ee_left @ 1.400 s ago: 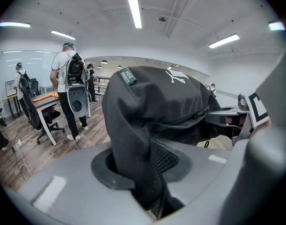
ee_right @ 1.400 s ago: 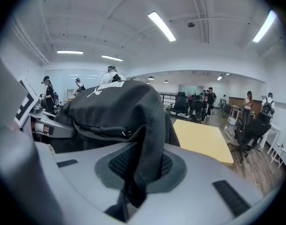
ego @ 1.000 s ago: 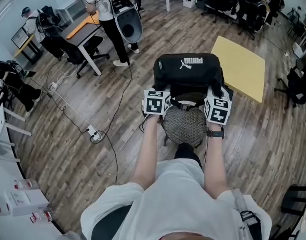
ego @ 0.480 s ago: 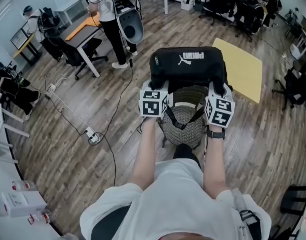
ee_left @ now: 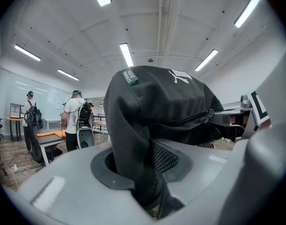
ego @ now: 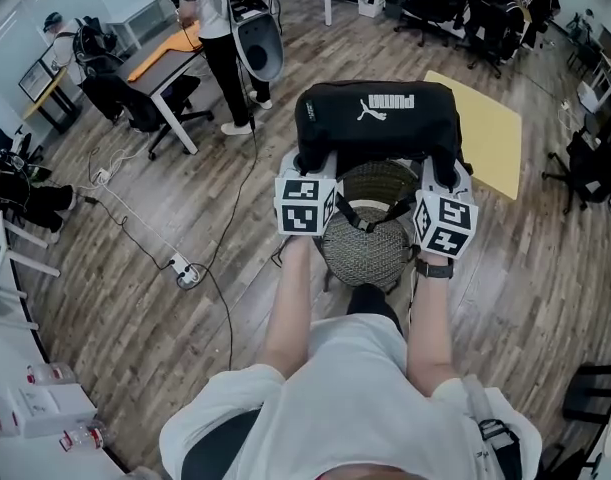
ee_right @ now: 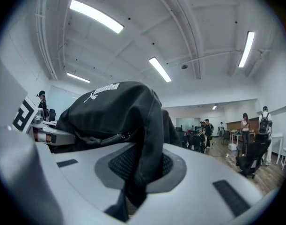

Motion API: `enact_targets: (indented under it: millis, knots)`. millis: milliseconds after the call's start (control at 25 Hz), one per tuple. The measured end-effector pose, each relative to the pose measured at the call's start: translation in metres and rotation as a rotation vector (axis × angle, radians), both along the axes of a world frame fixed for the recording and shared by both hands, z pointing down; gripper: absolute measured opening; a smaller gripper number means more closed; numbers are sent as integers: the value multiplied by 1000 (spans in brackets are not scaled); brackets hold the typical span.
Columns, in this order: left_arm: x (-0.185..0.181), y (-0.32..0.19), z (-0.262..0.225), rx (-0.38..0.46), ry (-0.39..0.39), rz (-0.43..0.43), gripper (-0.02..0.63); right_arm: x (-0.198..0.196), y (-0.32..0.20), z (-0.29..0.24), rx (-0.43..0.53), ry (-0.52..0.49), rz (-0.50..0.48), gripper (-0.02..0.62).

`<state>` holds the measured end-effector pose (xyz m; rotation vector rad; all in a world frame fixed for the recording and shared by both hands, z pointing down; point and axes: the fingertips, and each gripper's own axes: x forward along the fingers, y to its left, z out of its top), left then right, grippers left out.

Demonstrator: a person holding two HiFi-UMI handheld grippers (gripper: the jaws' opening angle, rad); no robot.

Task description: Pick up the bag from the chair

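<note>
Left gripper view, jaws: we see the left gripper (ee_left: 147, 191) pinching a fold of black cloth at one end of the bag (ee_left: 166, 102). The fabric fills the gap between the grey jaws and both pads press on it.
Right gripper view, jaws: the right gripper (ee_right: 133, 186) is clamped the same way on a fold at the bag's (ee_right: 110, 107) other end, with cloth bunched between the pads.
Head view, grippers: we find the left gripper (ego: 303, 163) left of centre and the right gripper (ego: 443, 173) right of centre. Both point toward the top of the frame, each at one end of the bag.
Marker cubes: the marker cubes (ego: 305, 205) sit on the grippers, just above the wrists in the picture.
Bag: the black Puma bag (ego: 377, 118), white logo up, stretches crosswise between the two grippers at upper centre.
Strap: a black strap (ego: 370, 216) hangs in a loop from the bag's near side, across the seat below.
Chair: the chair (ego: 370, 248) shows a round woven seat at frame centre, its far rim covered by the bag.
Watch: a dark watch (ego: 433, 268) circles the right wrist.
Floor: the wood-plank floor (ego: 135, 308) carries a yellow board (ego: 490, 133) at upper right, partly behind the bag.
Power strip: a white power strip (ego: 188, 270) with cables lies at centre left.
Person: a person (ego: 210, 18) in a white shirt stands at upper left beside a desk (ego: 165, 58) with an orange top.
</note>
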<state>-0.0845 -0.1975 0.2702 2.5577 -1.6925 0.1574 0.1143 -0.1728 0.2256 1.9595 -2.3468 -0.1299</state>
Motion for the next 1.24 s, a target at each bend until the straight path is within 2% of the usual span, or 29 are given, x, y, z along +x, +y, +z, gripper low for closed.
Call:
enact_targets:
  millis: [400,920,1240]
  knots:
    - [2,8,-18,92,-9,3,126,2,11,-14,70,14,28,57]
    - [4,9,-9,77,-13,5,127,5,12,-4,48,6,26,57]
    - [0,-12,6,46,-5,11,130,1,-4,12,13,15,34,57]
